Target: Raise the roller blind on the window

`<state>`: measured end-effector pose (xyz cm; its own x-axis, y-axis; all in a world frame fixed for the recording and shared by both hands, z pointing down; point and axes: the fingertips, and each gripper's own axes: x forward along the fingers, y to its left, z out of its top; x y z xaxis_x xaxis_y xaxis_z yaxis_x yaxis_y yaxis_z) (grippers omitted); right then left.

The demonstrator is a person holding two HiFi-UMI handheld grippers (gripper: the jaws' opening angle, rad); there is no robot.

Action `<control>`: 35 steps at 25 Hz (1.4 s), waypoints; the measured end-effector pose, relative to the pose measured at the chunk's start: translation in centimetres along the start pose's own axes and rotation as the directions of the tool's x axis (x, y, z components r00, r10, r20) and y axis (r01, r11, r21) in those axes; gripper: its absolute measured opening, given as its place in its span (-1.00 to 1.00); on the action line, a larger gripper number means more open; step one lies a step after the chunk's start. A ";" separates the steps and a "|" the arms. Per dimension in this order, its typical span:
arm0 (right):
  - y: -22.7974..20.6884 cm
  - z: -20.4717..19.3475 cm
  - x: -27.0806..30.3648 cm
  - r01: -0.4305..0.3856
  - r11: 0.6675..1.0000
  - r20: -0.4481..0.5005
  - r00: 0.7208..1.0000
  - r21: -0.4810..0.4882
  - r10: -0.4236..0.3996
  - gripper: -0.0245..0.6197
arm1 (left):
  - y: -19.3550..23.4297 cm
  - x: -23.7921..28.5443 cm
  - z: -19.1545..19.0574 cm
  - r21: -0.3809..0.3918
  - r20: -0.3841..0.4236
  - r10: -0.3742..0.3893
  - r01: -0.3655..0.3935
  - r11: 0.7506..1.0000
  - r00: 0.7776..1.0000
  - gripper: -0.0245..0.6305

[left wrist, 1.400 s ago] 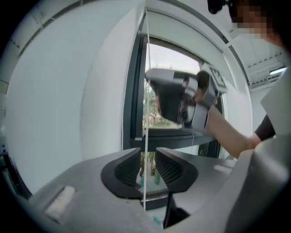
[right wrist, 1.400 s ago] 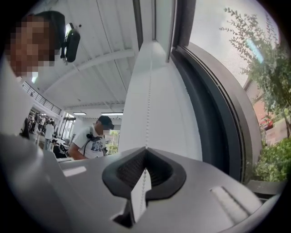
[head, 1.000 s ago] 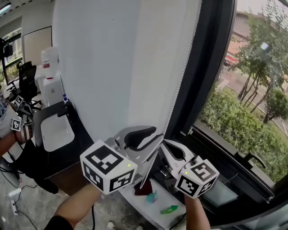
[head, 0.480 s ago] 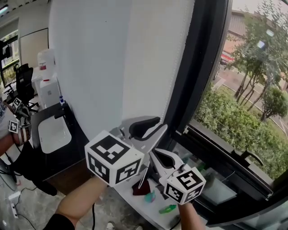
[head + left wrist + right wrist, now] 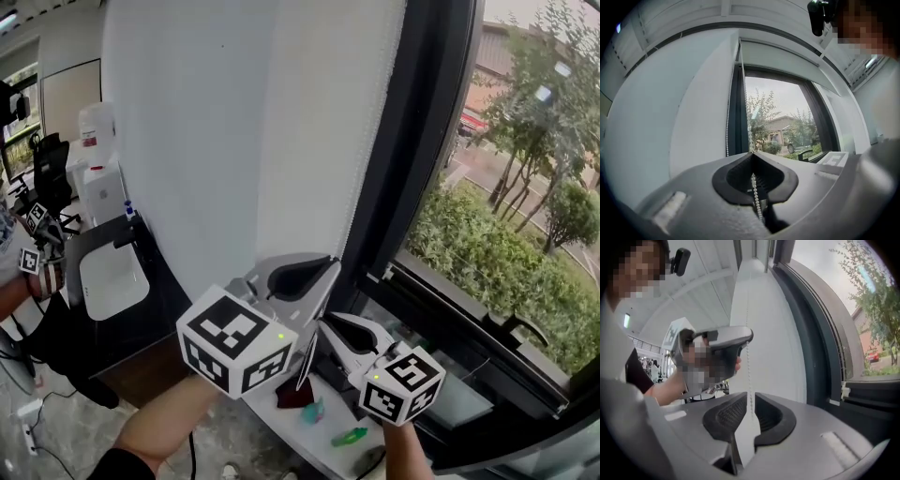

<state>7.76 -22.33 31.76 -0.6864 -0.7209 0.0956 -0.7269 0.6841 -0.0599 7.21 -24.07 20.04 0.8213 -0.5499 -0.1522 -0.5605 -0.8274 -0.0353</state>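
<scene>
Inside just-closed left claw (image 5: 752, 154), bead chain (image 5: 755, 191)

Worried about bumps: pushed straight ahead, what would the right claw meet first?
The right claw, just opening, already has the bead chain hanging between its two sides. Beyond that, it would probably meet the white roller blind, though depth is unclear.

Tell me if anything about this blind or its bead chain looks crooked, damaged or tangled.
Nothing stands out. The roller blind hangs flat and even, and the bead chain drops straight along its edge, with no kink, break or tangle visible.
</scene>
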 end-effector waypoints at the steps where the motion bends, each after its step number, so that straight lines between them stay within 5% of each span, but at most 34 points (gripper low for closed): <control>1: -0.1 0.7 -0.3 -0.014 0.999 0.031 0.999 0.031 0.013 -0.71 | 0.2 -0.1 -0.1 -0.005 0.001 0.004 -0.004 1.000 1.000 -0.89; 6: -2.0 5.0 -1.8 0.046 0.991 0.179 0.981 0.124 -0.068 -0.67 | -0.1 -0.3 -1.5 0.014 -0.036 0.009 -0.009 1.000 0.999 -0.90; 10: -1.8 7.4 -1.8 0.087 0.991 0.233 0.967 0.101 -0.109 -0.74 | -0.3 -0.5 -5.3 -0.037 -0.110 -0.001 -0.003 0.999 0.994 -0.89; 18: -1.4 5.9 -0.3 0.212 0.976 0.158 0.966 -0.041 -0.203 -0.76 | -0.1 -1.4 -11.6 -0.040 -0.205 0.039 -0.048 0.998 0.978 -0.89; 24: -1.5 4.2 -0.2 0.271 0.962 0.135 0.955 -0.042 -0.263 -0.78 | 0.7 -2.1 -11.4 -0.051 -0.189 0.076 -0.087 0.995 0.979 -0.89; 30: -0.6 1.9 -0.7 0.310 0.950 0.126 0.944 -0.017 -0.306 -0.80 | 2.1 -4.8 -10.4 -0.053 -0.121 0.196 -0.203 0.978 0.973 -0.88; 35: 0.2 -0.1 -0.8 0.317 0.948 0.104 0.943 0.022 -0.318 -0.80 | 1.3 -6.4 -11.6 -0.050 -0.140 0.223 -0.232 0.971 0.965 -0.71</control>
<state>8.21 -21.56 31.81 -0.4183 -0.9083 0.0062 -0.9074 0.4176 -0.0484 2.47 -22.90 32.43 0.6821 -0.7311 -0.0163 -0.7297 -0.6819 0.0500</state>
